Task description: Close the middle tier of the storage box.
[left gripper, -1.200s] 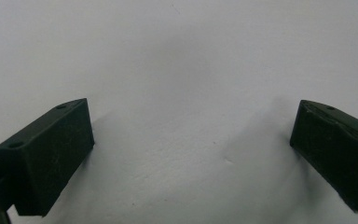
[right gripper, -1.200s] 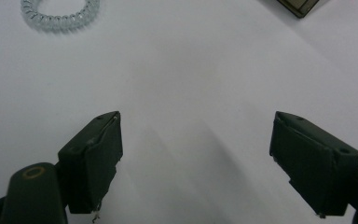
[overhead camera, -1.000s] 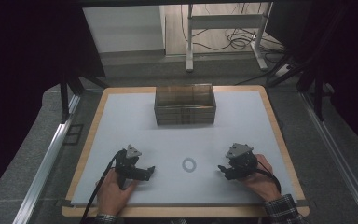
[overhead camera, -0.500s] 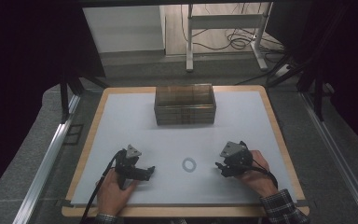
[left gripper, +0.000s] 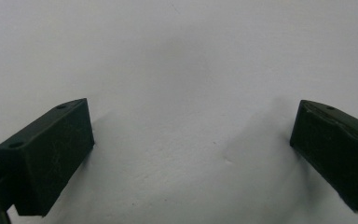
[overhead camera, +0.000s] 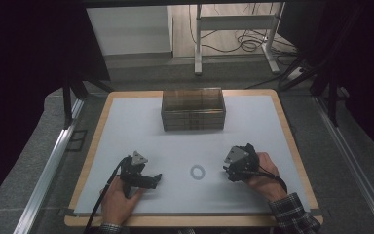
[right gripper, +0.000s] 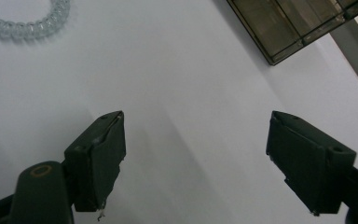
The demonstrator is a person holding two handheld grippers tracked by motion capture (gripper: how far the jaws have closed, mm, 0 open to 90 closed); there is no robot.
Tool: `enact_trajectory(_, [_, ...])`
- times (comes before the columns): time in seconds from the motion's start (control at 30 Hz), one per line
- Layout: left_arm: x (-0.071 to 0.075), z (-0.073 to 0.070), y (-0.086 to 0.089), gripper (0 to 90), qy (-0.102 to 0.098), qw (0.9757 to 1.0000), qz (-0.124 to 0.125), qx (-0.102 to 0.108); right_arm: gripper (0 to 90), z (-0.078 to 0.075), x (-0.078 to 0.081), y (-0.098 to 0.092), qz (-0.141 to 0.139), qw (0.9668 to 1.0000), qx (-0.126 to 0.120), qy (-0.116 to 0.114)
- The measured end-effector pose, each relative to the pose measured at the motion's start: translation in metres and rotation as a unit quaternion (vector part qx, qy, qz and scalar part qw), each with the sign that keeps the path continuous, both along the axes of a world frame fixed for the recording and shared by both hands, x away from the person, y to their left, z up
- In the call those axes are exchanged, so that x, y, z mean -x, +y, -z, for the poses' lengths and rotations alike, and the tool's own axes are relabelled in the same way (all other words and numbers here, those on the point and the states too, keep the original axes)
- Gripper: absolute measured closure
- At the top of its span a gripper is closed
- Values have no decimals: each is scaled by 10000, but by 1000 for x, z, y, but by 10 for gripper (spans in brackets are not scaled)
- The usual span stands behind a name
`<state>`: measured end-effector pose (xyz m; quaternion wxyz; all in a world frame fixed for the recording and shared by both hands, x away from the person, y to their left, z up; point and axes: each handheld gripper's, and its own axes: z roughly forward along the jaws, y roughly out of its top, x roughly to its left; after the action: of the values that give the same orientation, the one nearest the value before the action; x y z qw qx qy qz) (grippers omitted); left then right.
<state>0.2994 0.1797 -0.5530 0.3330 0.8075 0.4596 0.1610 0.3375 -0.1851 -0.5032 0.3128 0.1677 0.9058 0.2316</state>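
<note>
The clear coil ring (overhead camera: pixel 197 171) lies flat on the white desk (overhead camera: pixel 126 122) at lower centre of the high view, between the left gripper (overhead camera: pixel 152 179) and the right gripper (overhead camera: pixel 227 169), below the box (overhead camera: pixel 193 109). It looks light, springy and rather slick, so a pinch across one side of the loop should hold best. Both grippers' jaws stand apart and empty.

A clear coiled ring (overhead camera: pixel 198 171) (a spiral band) lies flat on the white tabletop (overhead camera: pixel 126 126).
</note>
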Motion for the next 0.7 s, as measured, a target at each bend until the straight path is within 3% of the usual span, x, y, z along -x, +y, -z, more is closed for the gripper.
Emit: enact_trajectory(0.7, [0,0,0,0,0,10000,2,0,196,2,-12,24,-193,9961,622,-602])
